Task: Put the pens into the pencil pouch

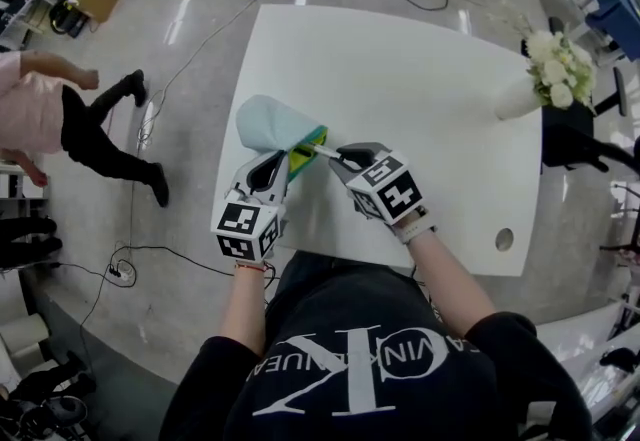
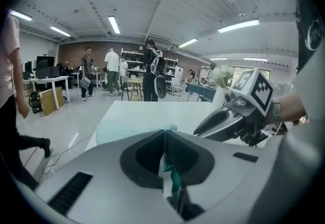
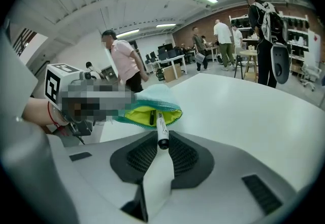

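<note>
A light teal pencil pouch with a yellow lining lies on the white table, its mouth held open toward me. My left gripper is shut on the pouch's near rim. My right gripper is shut on a white pen with a dark end. The pen's front end reaches into the pouch mouth. Another dark pen lies inside against the lining.
A white vase of pale flowers stands at the table's far right corner. A round cable hole sits near the right front edge. Cables run over the floor at the left, and a person walks there.
</note>
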Action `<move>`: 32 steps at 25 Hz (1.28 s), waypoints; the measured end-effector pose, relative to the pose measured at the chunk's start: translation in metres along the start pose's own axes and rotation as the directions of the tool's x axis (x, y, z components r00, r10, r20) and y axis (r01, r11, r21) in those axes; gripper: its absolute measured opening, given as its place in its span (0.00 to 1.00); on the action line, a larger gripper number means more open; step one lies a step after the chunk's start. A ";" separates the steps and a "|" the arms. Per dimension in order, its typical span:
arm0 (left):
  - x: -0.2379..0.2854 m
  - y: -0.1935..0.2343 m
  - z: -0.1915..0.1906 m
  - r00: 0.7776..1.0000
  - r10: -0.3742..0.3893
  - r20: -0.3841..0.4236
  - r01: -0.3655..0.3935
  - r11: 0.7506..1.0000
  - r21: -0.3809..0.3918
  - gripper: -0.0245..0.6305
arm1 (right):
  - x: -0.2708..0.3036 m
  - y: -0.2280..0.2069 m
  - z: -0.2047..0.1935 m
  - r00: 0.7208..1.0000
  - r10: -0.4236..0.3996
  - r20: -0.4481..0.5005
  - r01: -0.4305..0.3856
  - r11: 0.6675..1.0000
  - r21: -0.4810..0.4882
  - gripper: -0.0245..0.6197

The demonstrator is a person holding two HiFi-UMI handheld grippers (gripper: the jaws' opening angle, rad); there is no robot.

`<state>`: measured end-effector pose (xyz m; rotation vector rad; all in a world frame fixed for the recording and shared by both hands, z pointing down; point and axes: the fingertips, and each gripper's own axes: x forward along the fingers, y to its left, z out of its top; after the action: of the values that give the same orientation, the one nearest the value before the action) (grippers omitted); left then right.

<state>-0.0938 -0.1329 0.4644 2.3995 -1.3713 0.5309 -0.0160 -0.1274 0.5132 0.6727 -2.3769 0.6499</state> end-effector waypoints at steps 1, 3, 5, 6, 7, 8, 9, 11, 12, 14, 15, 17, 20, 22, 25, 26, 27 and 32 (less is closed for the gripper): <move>0.000 0.000 0.000 1.000 -0.003 -0.001 0.003 1.000 0.005 0.06 | 0.003 0.000 0.001 1.000 0.001 0.001 -0.001 1.000 0.005 0.16; 0.000 -0.001 0.000 1.000 -0.008 -0.001 0.008 1.000 0.009 0.06 | 0.007 0.000 0.003 1.000 0.003 0.004 -0.003 1.000 0.012 0.16; 0.001 -0.002 0.001 1.000 -0.015 0.003 0.015 1.000 0.010 0.06 | 0.012 0.001 0.007 1.000 0.006 0.006 -0.006 1.000 0.010 0.16; 0.000 -0.002 0.002 1.000 -0.019 0.006 0.019 1.000 0.011 0.06 | 0.014 0.003 0.009 1.000 0.008 0.007 -0.008 1.000 0.008 0.16; 0.000 -0.002 0.003 1.000 -0.023 0.008 0.023 1.000 0.013 0.06 | 0.016 0.004 0.011 1.000 0.011 0.009 -0.011 1.000 0.006 0.16; 0.000 -0.003 0.004 1.000 -0.027 0.010 0.027 1.000 0.015 0.06 | 0.018 0.005 0.013 1.000 0.012 0.010 -0.012 1.000 0.005 0.16; 0.000 -0.004 0.005 0.999 -0.030 0.011 0.030 0.999 0.016 0.06 | 0.019 0.005 0.015 1.000 0.013 0.012 -0.013 1.000 0.005 0.16; -0.001 -0.004 0.006 0.999 -0.034 0.012 0.034 0.999 0.018 0.06 | 0.021 0.007 0.020 1.000 0.011 0.018 -0.011 1.000 0.008 0.16; -0.002 -0.003 0.007 0.999 -0.035 0.012 0.035 0.999 0.018 0.06 | 0.022 0.008 0.022 1.000 0.009 0.020 -0.010 1.000 0.009 0.16; -0.004 -0.002 0.008 0.999 -0.037 0.011 0.037 0.999 0.019 0.05 | 0.023 0.010 0.025 1.000 0.006 0.023 -0.006 1.000 0.011 0.16; -0.004 -0.002 0.008 0.999 -0.037 0.011 0.037 0.999 0.021 0.05 | 0.023 0.010 0.026 1.000 0.003 0.023 -0.003 1.000 0.010 0.16; -0.004 -0.001 0.009 0.999 -0.034 0.013 0.034 0.999 0.021 0.05 | 0.023 0.011 0.027 1.000 -0.008 0.023 0.008 1.000 0.003 0.16; -0.003 0.002 0.010 0.999 -0.026 0.024 0.026 1.000 -0.001 0.05 | 0.025 0.008 0.025 0.999 -0.027 0.025 0.027 1.000 0.002 0.16; -0.003 0.004 0.012 0.999 -0.023 0.040 0.024 0.999 -0.033 0.05 | 0.026 0.006 0.022 0.999 -0.027 0.030 0.027 1.000 0.004 0.17; -0.002 0.006 0.014 0.998 -0.018 0.053 0.021 0.998 -0.059 0.05 | 0.023 0.005 0.020 0.999 -0.017 0.044 0.017 1.000 0.003 0.19; -0.001 0.006 0.014 0.998 -0.016 0.053 0.019 0.998 -0.060 0.05 | 0.021 0.004 0.019 0.999 -0.015 0.047 0.015 1.000 0.002 0.20; -0.001 0.007 0.014 0.999 -0.014 0.052 0.017 0.998 -0.060 0.05 | 0.019 0.003 0.018 0.999 -0.013 0.050 0.013 1.000 0.001 0.20; 0.000 0.010 0.013 0.999 -0.005 0.051 0.008 0.998 -0.061 0.05 | 0.013 0.003 0.014 0.999 0.001 0.046 0.000 1.000 -0.014 0.17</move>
<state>-0.1008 -0.1433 0.4542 2.3824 -1.3795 0.4230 -0.0326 -0.1374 0.5111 0.6882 -2.4217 0.6239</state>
